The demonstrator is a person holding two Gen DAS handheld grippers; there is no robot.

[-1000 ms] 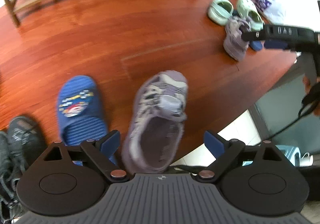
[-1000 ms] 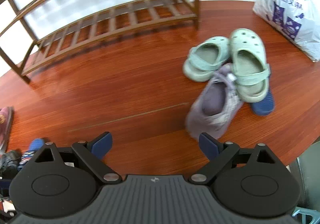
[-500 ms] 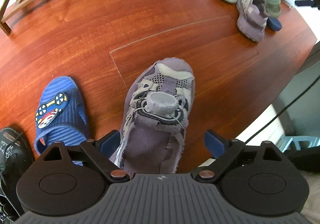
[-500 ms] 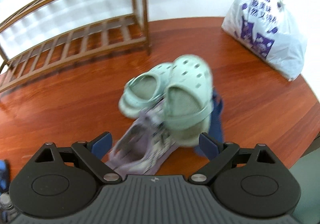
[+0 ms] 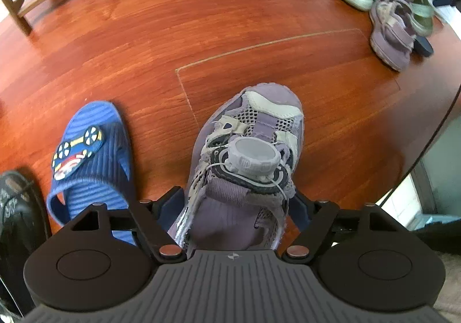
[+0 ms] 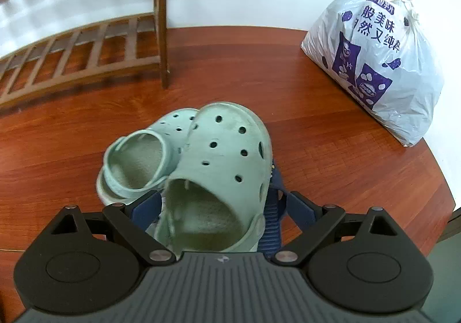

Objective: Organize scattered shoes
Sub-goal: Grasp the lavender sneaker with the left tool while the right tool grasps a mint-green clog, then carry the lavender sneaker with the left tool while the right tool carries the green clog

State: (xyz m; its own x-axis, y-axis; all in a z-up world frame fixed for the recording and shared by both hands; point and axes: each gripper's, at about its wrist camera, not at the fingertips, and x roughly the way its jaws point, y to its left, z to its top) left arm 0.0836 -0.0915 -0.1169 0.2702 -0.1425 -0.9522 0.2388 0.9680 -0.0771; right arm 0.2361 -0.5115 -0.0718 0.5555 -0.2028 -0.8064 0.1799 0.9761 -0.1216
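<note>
the left gripper (image 5: 236, 207) points steeply down over a purple sneaker (image 5: 247, 161) lying on the red-brown wooden floor (image 5: 201, 35). its jaws are closing, with the heel end of the sneaker between the blue pads; whether the pads already press on the fabric cannot be told, the left one seems just beside it. to the left of this sneaker lies a blue slipper (image 5: 86, 161) with a cartoon car badge, and at the left edge a black shoe (image 5: 14, 207) shows partly. farther off, at the upper right, lies a second purple sneaker (image 5: 389, 32) in a small heap with two mint green clogs.

the right gripper (image 6: 222, 207) hangs above that heap, fingers apart, straddling the heel opening of the nearer mint clog (image 6: 224, 173) without clearly touching it. this clog rests partly on a dark blue slipper (image 6: 272, 225), which peeks out on its right side. the other mint clog (image 6: 141, 159) lies touching it on the left. beyond them stands a wooden shoe rack (image 6: 161, 20) against the white wall, its slatted shelves bare in the part seen. to the right, well apart from the shoes, a tied white plastic bag (image 6: 380, 64) with purple print sits on the floor.
</note>
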